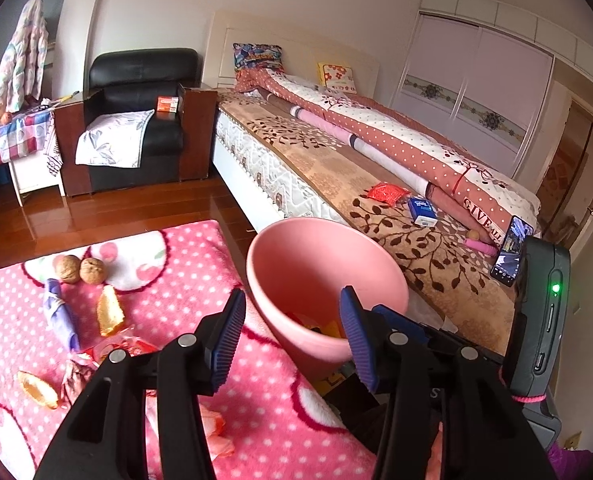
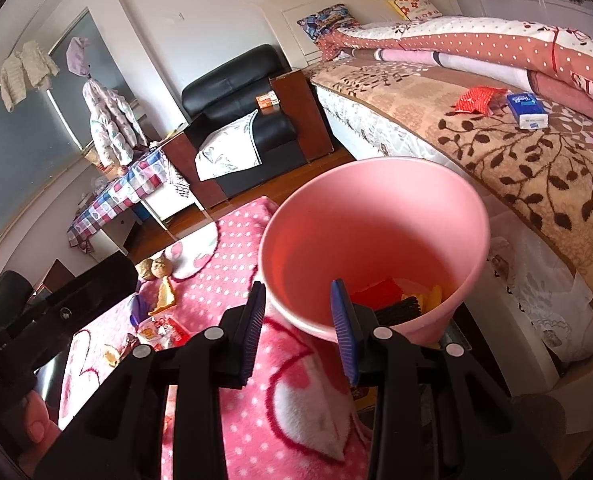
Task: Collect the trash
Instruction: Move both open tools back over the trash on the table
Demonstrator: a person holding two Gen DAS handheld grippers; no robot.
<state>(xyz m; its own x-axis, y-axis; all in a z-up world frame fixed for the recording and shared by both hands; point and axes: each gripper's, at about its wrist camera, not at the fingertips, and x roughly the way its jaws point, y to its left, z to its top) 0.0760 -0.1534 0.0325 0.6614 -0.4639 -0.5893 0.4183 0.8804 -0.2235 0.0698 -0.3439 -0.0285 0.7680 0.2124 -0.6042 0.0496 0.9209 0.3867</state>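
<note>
Trash [image 1: 108, 312] sits scattered on the pink rug [image 1: 256, 400] beside the pink bin [image 2: 376, 216]; left gripper [image 1: 292, 332] and right gripper [image 2: 298, 324] both gape open, holding nothing.

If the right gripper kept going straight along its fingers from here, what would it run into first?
Most likely the pink bucket: the right gripper, open and empty, points at its near rim. Depth is unclear, so it might touch the outer wall just below the rim.

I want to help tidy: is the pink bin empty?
No. The pink bin holds red and yellow scraps at its bottom.
</note>
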